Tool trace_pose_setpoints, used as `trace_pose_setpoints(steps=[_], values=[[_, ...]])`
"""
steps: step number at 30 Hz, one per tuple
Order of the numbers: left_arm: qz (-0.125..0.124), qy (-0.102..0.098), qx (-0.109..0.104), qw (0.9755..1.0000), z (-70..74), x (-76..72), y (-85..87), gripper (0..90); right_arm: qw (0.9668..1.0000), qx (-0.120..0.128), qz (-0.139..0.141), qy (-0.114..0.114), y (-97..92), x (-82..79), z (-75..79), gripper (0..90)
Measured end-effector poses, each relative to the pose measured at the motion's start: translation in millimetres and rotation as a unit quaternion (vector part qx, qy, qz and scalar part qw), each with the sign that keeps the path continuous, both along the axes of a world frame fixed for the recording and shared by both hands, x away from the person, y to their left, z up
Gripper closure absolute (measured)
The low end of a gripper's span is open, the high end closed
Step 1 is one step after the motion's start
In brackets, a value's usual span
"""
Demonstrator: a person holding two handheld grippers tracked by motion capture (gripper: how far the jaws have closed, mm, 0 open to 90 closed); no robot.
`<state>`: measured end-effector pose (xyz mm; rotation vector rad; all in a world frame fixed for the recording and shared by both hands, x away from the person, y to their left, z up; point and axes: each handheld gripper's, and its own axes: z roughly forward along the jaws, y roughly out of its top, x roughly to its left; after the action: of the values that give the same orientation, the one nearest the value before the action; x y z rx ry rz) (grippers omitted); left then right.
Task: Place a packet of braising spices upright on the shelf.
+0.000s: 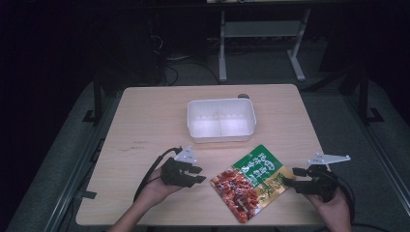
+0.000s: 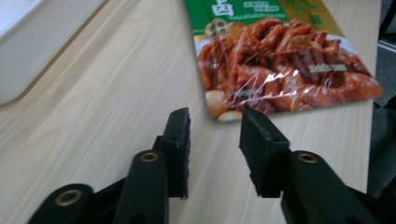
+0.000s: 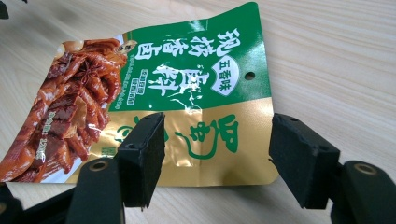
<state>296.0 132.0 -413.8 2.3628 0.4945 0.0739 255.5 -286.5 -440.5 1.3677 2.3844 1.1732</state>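
The snack pouch [image 1: 251,186] lies flat on the counter [image 1: 145,125] between both grippers, long axis slanting toward the left gripper [image 2: 215,140], whose half-open, empty fingers stop just short of its corner, while the right gripper [image 3: 217,158] straddles the gold end, wide open.

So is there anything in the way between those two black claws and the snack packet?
Nothing visible. The left gripper points at the food pouch across bare table, jaws apart, just short of its corner. The right gripper has its open jaws around the pouch's gold edge.
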Motion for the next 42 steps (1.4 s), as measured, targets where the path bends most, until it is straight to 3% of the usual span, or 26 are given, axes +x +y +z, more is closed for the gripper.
trace_pose_setpoints(steps=[12,22,34,42], values=[[-0.045,0.002,0.023,0.9987,-0.2,-0.4,-45.3,81.8,1.0,0.0,-0.007,0.003,-6.4,1.4,-0.4,33.9],[-0.068,0.014,0.044,0.9966,-9.2,1.0,-74.5,87.7,0.9999,0.007,-0.01,0.007,-12.2,5.9,-0.3,32.9],[-0.086,0.027,0.078,0.9929,-23.7,2.1,-96.7,90.0,0.9995,0.027,-0.013,0.01,-18.7,13.6,-0.4,32.7],[-0.096,0.036,0.087,0.9909,-26.9,3.8,-102.5,90.0,0.9991,0.031,-0.002,0.028,-16.4,26.7,0.7,32.7]])
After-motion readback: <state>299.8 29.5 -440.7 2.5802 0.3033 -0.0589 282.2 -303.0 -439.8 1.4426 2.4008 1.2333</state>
